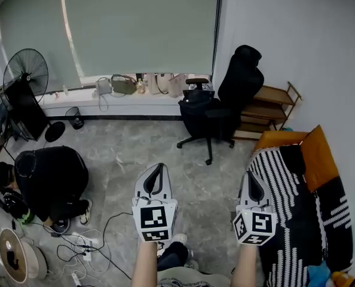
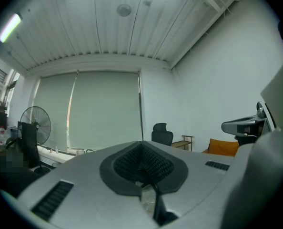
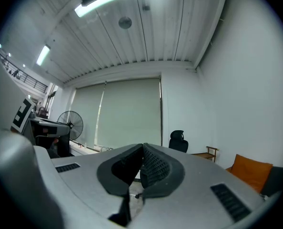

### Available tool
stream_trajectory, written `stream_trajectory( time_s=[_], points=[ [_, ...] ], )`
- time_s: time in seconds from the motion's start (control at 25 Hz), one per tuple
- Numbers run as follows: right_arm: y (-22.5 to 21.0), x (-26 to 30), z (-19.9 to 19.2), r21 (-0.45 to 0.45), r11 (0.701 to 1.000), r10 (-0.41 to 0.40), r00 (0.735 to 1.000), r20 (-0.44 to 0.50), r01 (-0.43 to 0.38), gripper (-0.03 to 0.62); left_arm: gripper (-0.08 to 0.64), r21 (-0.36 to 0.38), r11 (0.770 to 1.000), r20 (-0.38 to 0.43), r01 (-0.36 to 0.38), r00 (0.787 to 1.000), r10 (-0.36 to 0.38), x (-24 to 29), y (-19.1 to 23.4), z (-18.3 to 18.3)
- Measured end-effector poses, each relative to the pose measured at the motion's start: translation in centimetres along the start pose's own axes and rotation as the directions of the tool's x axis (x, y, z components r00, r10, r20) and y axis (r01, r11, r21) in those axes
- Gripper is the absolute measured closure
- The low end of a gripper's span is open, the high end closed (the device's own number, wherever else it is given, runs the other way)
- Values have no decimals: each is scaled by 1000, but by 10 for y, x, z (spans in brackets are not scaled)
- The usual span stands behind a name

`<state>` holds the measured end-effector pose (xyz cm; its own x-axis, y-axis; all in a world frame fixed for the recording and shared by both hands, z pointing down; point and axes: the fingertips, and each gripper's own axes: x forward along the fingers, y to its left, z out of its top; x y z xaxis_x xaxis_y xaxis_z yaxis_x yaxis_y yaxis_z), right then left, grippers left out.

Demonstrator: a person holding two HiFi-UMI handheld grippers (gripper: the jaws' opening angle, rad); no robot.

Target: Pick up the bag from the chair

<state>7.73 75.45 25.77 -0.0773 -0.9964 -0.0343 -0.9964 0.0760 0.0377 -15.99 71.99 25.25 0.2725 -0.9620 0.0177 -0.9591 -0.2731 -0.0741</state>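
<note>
Grey floor [image 1: 135,148] stretches away from under me to a wall with a drawn blind [image 1: 141,28]. As far as I can judge, nothing of the task is done yet. My left hand-held gripper [image 1: 158,169] and my right hand-held gripper [image 1: 251,177] are held out side by side above the floor. Each has its jaws pressed together with nothing between them.

The bag [image 1: 196,102], dark and slumped, sits on the seat of the black chair [image 1: 240,76]. It is well ahead of both hand-held grippers and roughly between the lines they point along, with only open floor in the gap.

What is left, I reckon, is all of it: walk up to the chair, part the jaws of one hand-held gripper, close them on the top of the bag and lift it off the seat. A striped couch [image 1: 285,220] runs just beside my right hand-held gripper, on its outer side.
</note>
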Motion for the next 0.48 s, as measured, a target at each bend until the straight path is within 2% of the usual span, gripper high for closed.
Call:
stream_trajectory(
  time_s=[0.16, 0.4, 0.48],
  points=[
    [6, 35, -2, 2, 1000, 27, 1000, -5, -27, 539, 518, -34, 999, -15, 8, 1000, -8, 35, 18, -6],
    [-1, 124, -2, 21, 998, 63, 998, -11, -63, 416, 297, -69, 996, 13, 58, 998, -57, 123, 34, 3],
    [1, 149, -2, 20, 997, 68, 998, -10, -68, 380, 287, -68, 995, 18, 71, 997, -70, 147, 40, 3]
  ],
)
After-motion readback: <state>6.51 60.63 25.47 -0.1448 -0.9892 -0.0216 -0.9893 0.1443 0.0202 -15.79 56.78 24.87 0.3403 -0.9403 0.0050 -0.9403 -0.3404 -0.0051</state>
